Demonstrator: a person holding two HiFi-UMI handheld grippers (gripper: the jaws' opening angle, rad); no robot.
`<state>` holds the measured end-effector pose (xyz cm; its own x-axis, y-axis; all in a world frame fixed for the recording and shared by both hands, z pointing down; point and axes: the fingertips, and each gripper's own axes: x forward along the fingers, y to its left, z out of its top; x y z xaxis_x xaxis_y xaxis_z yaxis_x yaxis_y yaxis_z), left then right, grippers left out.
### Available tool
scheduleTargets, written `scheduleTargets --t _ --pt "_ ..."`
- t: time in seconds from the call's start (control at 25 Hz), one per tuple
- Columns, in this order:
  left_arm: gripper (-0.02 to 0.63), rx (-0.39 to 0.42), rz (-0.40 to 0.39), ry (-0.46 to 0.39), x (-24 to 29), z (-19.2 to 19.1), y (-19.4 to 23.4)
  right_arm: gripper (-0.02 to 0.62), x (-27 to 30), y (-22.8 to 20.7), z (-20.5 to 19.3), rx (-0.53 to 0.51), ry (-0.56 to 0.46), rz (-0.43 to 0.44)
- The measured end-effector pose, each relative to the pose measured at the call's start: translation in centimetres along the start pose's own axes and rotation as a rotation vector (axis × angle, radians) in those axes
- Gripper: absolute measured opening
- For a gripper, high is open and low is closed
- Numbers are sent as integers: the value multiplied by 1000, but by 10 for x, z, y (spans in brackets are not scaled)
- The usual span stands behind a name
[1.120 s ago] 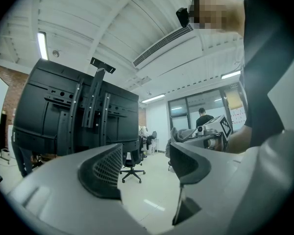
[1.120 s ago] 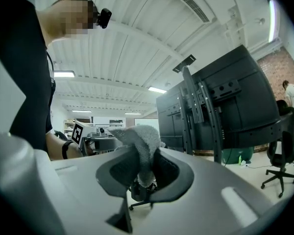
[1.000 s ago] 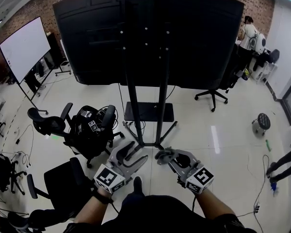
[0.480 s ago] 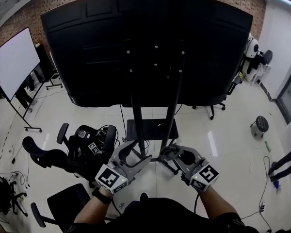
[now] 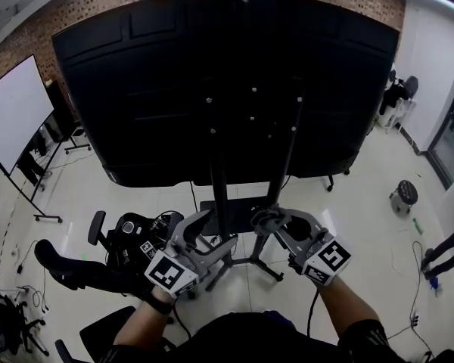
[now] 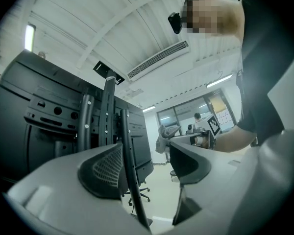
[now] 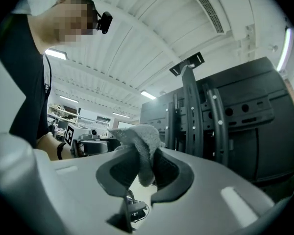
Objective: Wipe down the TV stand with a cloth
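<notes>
Fingers [image 6: 105, 171] on the left gripper [image 6: 147, 163] are spread wide with nothing clamped, and a slim black upright [image 6: 131, 185] of the black metal TV stand [image 5: 251, 261] runs up through the gap, tight beside the left mesh pad and clear of the other one. From the head view that gripper sits low at the stand's left post [image 5: 216, 180], just above the splayed feet on the glossy white floor [image 5: 348, 225]. Moving across: left post and right post [image 5: 285, 157] climb to the big black flat-panel television [image 5: 159, 74], its back panel facing us and filling the top of the view. Now the right gripper [image 7: 144, 161], jaws pinched down on the grey terry cloth [image 7: 137, 136], a bunched wad poking up out of the pads. In the head view that wad is right at the lower stretch of the right post, level with the other gripper; whether it's actually touching the metal, can't tell from here. Far right, a small round dark stool [image 5: 403, 195] stands well apart from the stand.
</notes>
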<state>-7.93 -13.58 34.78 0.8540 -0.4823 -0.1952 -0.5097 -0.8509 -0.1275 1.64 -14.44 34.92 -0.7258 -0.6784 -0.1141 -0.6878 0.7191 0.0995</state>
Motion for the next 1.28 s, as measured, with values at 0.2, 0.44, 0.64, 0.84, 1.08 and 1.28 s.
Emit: scheduleTargets --t 0.2,0.44,0.64,0.84,1.08,1.28 --pt "324 35 -10 -43 15 32 21 61 19 -33 37 -114 -11 2" --pt "326 115 -55 -84 40 88 37 61 41 -70 106 -257 -38 7" --pt "326 137 -84 -146 65 135 51 61 65 -87 166 -407 -58 11" --pt "325 167 -91 -138 89 166 65 61 90 -104 229 -531 -95 0" --pt "326 269 -73 -173 108 221 83 61 121 -135 294 -597 -92 -38" --pt "326 305 -61 -196 122 261 98 61 150 -167 336 -668 -38 -99"
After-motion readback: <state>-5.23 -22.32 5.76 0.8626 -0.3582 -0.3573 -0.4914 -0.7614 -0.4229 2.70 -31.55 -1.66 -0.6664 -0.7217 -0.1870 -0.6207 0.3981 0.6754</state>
